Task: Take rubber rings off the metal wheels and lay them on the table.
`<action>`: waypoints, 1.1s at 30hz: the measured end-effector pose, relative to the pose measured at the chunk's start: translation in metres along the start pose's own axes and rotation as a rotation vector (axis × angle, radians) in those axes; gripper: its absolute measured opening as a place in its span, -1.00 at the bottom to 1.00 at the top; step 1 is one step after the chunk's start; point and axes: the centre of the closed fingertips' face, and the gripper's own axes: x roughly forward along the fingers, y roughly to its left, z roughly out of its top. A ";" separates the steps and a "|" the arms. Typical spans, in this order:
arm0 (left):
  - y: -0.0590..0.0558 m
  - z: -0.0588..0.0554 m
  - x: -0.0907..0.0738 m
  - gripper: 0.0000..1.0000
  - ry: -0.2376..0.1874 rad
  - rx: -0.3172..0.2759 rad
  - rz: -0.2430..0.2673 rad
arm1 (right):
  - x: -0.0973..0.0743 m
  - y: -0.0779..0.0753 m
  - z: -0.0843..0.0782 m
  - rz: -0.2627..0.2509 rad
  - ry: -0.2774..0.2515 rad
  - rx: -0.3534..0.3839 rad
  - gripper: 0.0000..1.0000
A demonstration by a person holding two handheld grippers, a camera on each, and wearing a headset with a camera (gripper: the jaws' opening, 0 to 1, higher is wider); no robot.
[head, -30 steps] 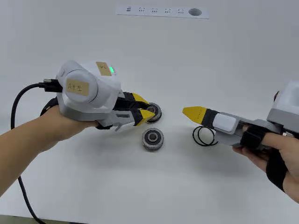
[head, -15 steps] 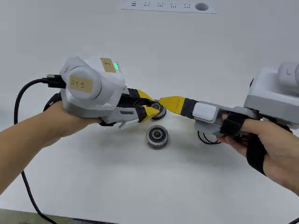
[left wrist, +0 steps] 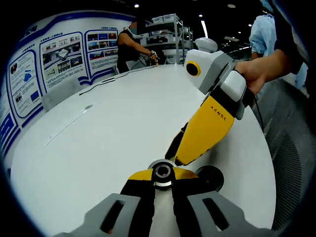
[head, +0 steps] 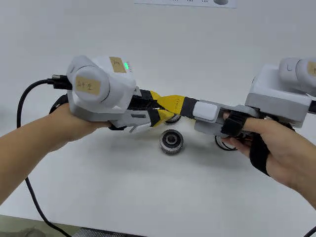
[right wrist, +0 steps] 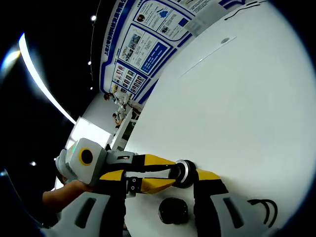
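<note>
Nearly level, left claw (left wrist: 163, 176) pinching wheel (left wrist: 163, 171)

The right gripper (right wrist: 160, 177) rises from the bottom edge, its black-and-yellow jaws spread wide over the white tabletop (right wrist: 237, 98). The white-bodied left gripper (right wrist: 174, 173), held by a hand (right wrist: 57, 195) at the lower left, clamps a small round metal wheel (right wrist: 185, 174) just beside the right-hand jaw's yellow tip. A second dark wheel (right wrist: 174, 211) lies at bottom centre, and thin black rubber rings (right wrist: 259, 205) lie at the lower right. Blue-and-white wall posters (right wrist: 143, 44) line the upper left.
</note>
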 end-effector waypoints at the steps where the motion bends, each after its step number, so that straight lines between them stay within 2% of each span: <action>1: 0.000 0.000 0.000 -0.76 0.000 -0.001 0.000 | 0.000 0.000 0.000 -0.001 0.001 0.001 0.13; 15: 0.000 0.000 0.000 -0.76 0.000 -0.002 0.002 | 0.003 -0.003 -0.003 -0.009 0.010 0.012 0.13; 17: 0.000 0.000 0.000 -0.76 0.002 -0.001 0.002 | 0.004 -0.004 -0.008 -0.021 0.042 0.016 0.13; 20: 0.000 0.000 0.000 -0.76 0.002 -0.001 0.002 | 0.003 0.000 -0.009 -0.001 0.045 0.021 0.13; 33: -0.001 0.000 0.000 -0.76 0.002 -0.003 0.002 | 0.001 0.001 -0.006 0.009 0.029 0.041 0.11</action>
